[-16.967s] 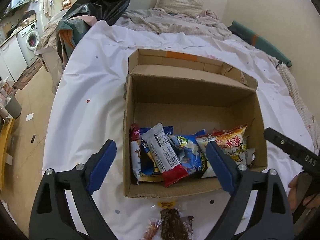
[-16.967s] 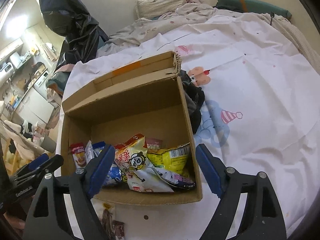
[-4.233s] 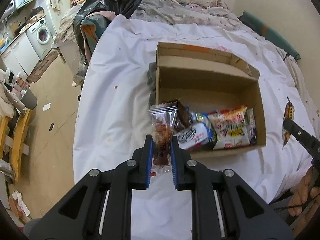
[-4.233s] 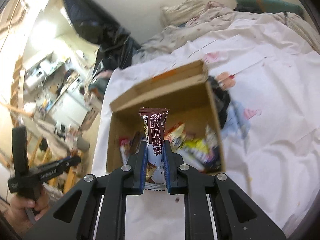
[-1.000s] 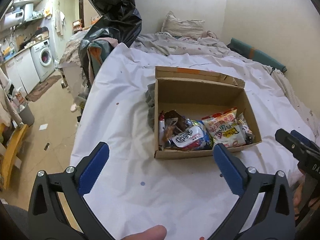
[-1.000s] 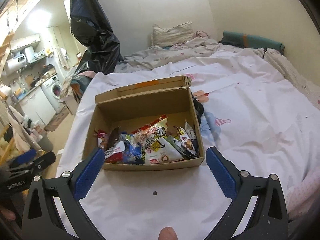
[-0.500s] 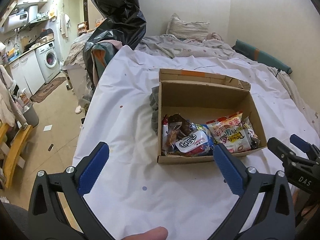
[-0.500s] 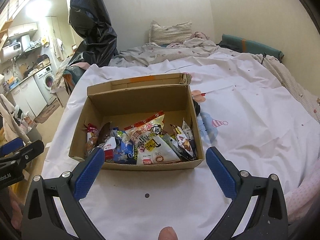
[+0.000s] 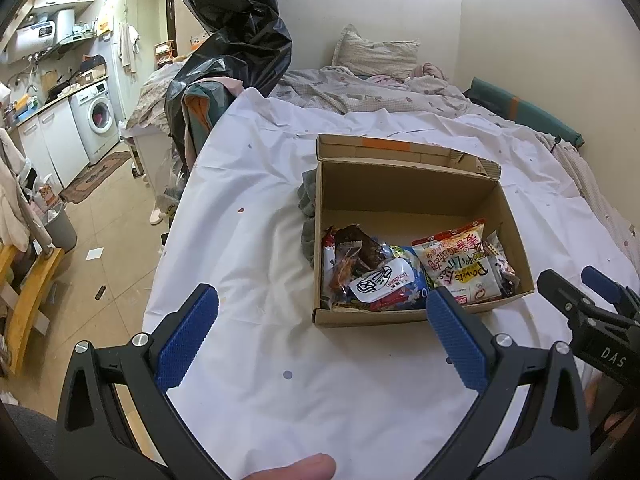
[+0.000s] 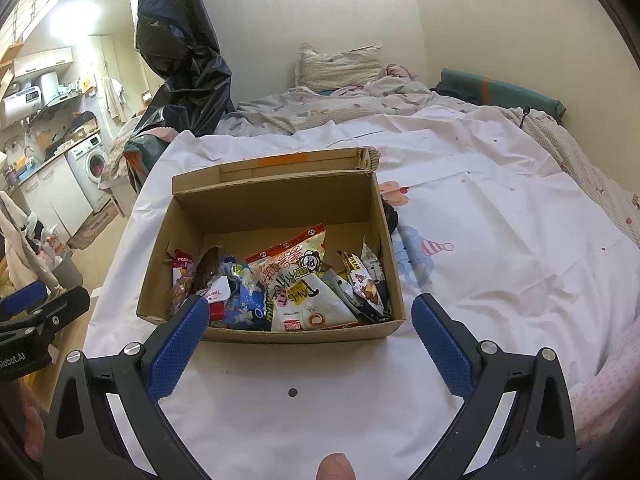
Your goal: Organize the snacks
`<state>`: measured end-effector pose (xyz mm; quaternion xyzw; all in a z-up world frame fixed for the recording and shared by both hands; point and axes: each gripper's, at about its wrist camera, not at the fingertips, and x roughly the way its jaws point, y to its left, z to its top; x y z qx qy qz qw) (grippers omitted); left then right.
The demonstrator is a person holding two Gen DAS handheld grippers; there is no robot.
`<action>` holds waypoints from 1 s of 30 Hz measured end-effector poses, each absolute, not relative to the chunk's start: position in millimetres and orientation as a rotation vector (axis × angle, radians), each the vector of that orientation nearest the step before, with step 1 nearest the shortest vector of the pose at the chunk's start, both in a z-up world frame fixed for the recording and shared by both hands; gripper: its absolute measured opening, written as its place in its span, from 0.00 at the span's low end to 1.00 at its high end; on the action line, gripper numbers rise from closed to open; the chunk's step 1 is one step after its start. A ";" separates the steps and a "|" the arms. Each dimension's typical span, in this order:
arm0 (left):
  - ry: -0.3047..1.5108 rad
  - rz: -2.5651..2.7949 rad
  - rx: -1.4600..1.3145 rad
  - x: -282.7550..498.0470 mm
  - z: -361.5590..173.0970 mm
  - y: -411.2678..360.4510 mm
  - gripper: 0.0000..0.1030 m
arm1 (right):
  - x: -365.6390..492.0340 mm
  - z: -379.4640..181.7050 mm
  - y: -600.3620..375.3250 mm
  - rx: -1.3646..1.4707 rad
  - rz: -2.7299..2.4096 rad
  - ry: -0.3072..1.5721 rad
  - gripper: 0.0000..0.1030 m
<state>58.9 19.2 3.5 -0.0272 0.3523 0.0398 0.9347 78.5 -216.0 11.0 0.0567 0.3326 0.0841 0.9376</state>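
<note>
A cardboard box (image 9: pixel 408 196) sits on the white sheet (image 9: pixel 248 248) of a bed, its far flap folded back with a strip of orange tape along it. The snacks (image 10: pixel 280 288) are all inside the box, heaped against its near wall: a large white and red bag (image 9: pixel 456 264) to the right, a blue and white packet (image 9: pixel 384 284) in the middle, a dark brown wrapper (image 9: pixel 360 244) to the left, and a few small packets (image 10: pixel 364 280) at the right end. The far half of the box floor is bare.

The left claw (image 9: pixel 320 330) is spread wide and holds nothing, hanging over the sheet near the box's near left corner. The right claw (image 10: pixel 310 344) is also spread wide and empty, just in front of the box's near wall. A black plastic bag (image 9: pixel 236 32) rises at the far left of the bed, and a pillow (image 10: pixel 340 64) lies at the far end.
</note>
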 end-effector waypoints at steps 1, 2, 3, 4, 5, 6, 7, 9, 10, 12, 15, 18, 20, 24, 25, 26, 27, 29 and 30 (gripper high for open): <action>0.719 0.082 -0.055 58.7 3.4 19.1 1.00 | 78.5 11.0 -216.1 0.115 0.172 0.679 1.00; 0.720 0.081 -0.056 59.0 3.6 19.3 1.00 | 78.5 11.0 -216.1 0.115 0.172 0.679 1.00; 0.720 0.081 -0.056 59.1 3.4 19.2 1.00 | 78.5 10.8 -216.0 0.114 0.171 0.680 1.00; 0.721 0.081 -0.056 59.1 3.5 19.4 1.00 | 78.5 10.8 -215.9 0.115 0.172 0.681 1.00; 0.722 0.082 -0.057 58.9 3.5 19.5 1.00 | 78.4 10.7 -215.8 0.115 0.171 0.682 1.00; 0.722 0.083 -0.059 58.9 3.2 19.1 1.00 | 79.0 11.0 -216.3 0.114 0.170 0.683 1.00; 0.723 0.083 -0.061 59.0 2.7 19.0 1.00 | 79.1 11.8 -217.0 0.114 0.170 0.684 1.00; 0.725 0.083 -0.060 59.2 1.9 17.7 1.00 | 79.3 11.8 -217.0 0.114 0.171 0.682 1.00; 0.726 0.082 -0.060 59.3 2.2 18.1 1.00 | 79.3 11.5 -216.7 0.113 0.170 0.682 1.00; 0.725 0.079 -0.057 59.2 2.8 18.4 1.00 | 79.3 11.9 -217.6 0.116 0.169 0.682 1.00; 0.727 0.078 -0.057 59.3 2.7 18.4 1.00 | 80.1 13.1 -219.8 0.123 0.169 0.684 1.00; 0.734 0.075 -0.058 59.8 2.7 18.8 1.00 | 82.0 13.7 -220.6 0.131 0.173 0.692 1.00; 0.732 0.075 -0.057 60.6 2.6 19.2 1.00 | 82.6 13.7 -221.4 0.134 0.173 0.693 1.00; 0.733 0.074 -0.059 61.1 2.6 19.8 1.00 | 82.6 13.2 -221.1 0.132 0.174 0.694 1.00; 0.735 0.074 -0.058 61.1 2.6 19.8 1.00 | 83.0 13.3 -221.7 0.132 0.174 0.695 1.00; 0.735 0.074 -0.058 61.0 2.7 19.9 1.00 | 82.4 13.0 -220.7 0.131 0.173 0.694 1.00; 0.735 0.074 -0.058 61.0 2.6 20.0 1.00 | 82.5 13.2 -220.9 0.131 0.173 0.694 1.00; 0.734 0.074 -0.057 61.0 2.6 19.8 1.00 | 82.5 13.1 -220.7 0.132 0.173 0.693 1.00; 0.734 0.074 -0.057 61.1 2.6 19.7 1.00 | 83.2 13.3 -221.7 0.132 0.173 0.694 1.00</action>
